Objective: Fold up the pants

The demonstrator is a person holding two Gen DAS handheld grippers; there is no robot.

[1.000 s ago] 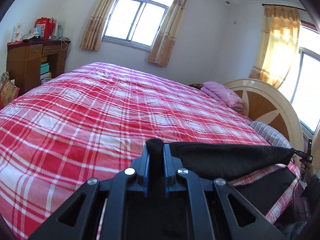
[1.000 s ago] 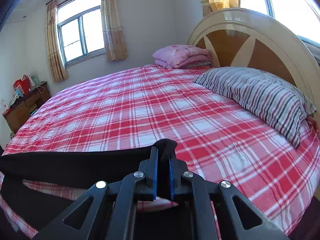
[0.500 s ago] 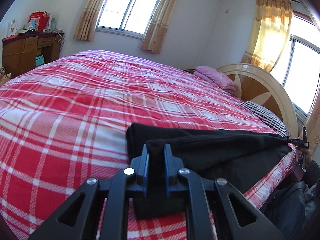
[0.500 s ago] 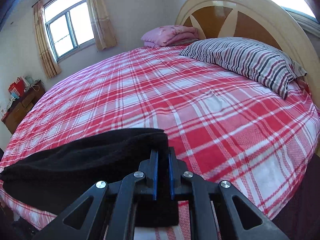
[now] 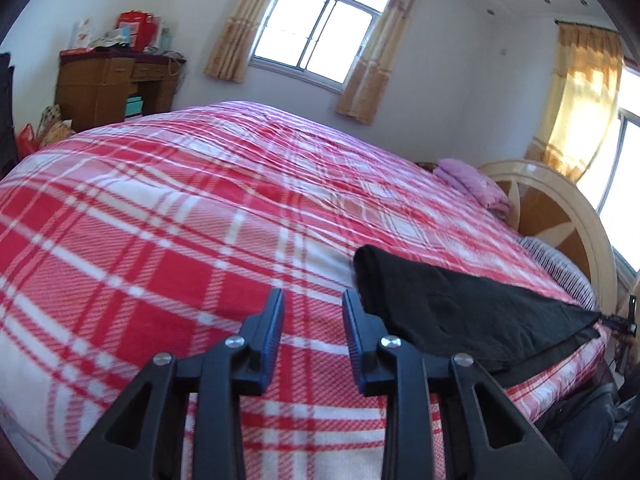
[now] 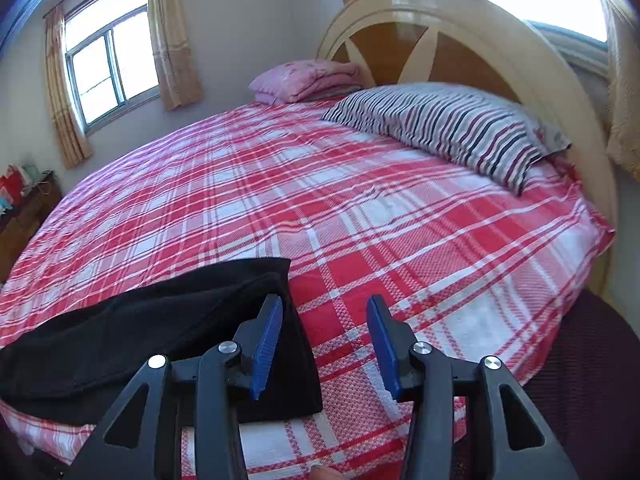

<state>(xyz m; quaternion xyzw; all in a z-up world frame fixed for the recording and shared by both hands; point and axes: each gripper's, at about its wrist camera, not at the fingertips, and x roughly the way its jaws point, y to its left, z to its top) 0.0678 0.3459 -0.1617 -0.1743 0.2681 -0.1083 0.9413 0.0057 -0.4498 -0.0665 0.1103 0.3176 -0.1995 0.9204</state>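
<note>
Black pants [image 5: 472,316] lie flat on the red-and-white plaid bedspread [image 5: 160,240] near the bed's front edge, a long dark strip. In the left wrist view they sit at lower right, running from a blunt folded end just above-right of the claw out to a point at the right edge of frame. In the right wrist view the same pants [image 6: 152,332] fill the lower left, long axis left-to-right, their squared end under and just past the left finger. Left gripper [image 5: 314,332]: jaws opening, nothing between them, only plaid cloth shows in the gap; the pants start just beside its right finger, possibly touching it, can't tell. Right gripper [image 6: 324,340]: jaws opening wider, gap also bare of fabric, plaid shows through; its left finger [image 6: 266,344] overlaps the pants' edge in frame, the other finger is clear over bedspread. So each claw sits at one end of the strip, garment between the two, both apparently let go. Judgement: one lengthwise fold looks laid down, next move likely a regrab at an end to fold across the long axis; the right gripper looks the nearer, needs only a small shift toward lower left of its frame. Striped pillow [image 6: 448,128] and pink folded bedding [image 6: 308,80] sit well apart at the headboard [image 6: 460,20], not in the way.
</note>
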